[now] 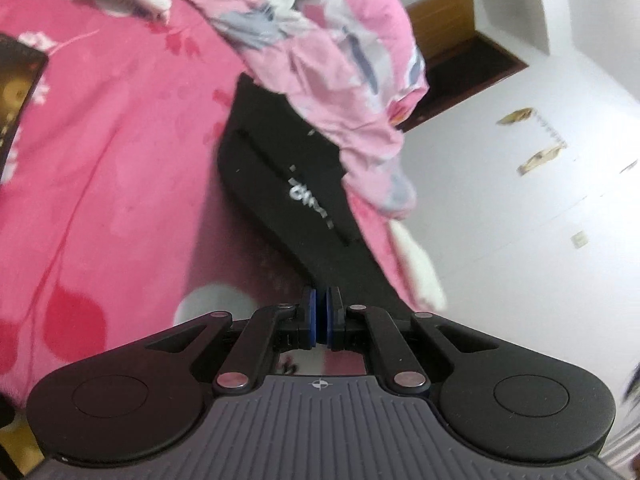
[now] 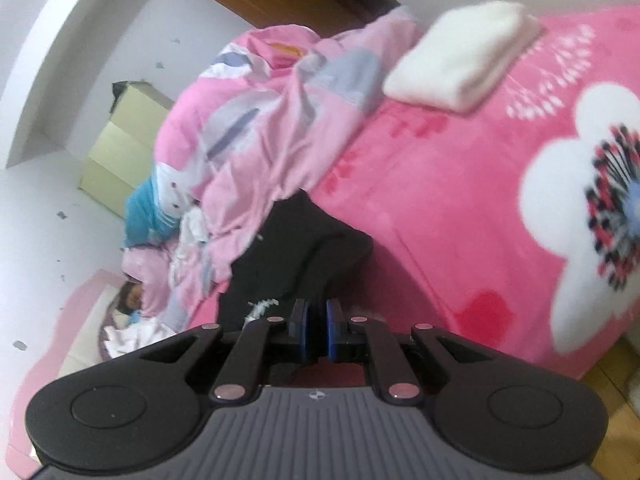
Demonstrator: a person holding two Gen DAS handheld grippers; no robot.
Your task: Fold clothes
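Black garment (image 1: 280, 168), printed with a white logo, is what we have in both tools: our left gripper (image 1: 321, 312) has its blue pads pressed together on one edge of the cloth, and from there the fabric stretches away across the bed toward the rumpled quilt. Our right gripper (image 2: 316, 320) also has its pads nearly together, and the dark cloth (image 2: 296, 256) bunches right at its tips, so we judge it clamped on another edge, though the pinch itself is hard to make out. To do this step well, we should keep both pinches firm, keep the span between them taut so the cloth hangs flat, and clear the quilt before laying it down on the open pink bedspread (image 1: 100, 140). Slack in the middle would, we think, set a crooked fold. Farther along the bed, the pink floral quilt (image 2: 256, 128) lies heaped over the garment's far end, and a folded white towel (image 2: 460, 56) rests beyond it near the far edge. Past the bed we see white walls, a brown door (image 1: 460, 56) and a pale yellow cabinet (image 2: 120, 152).
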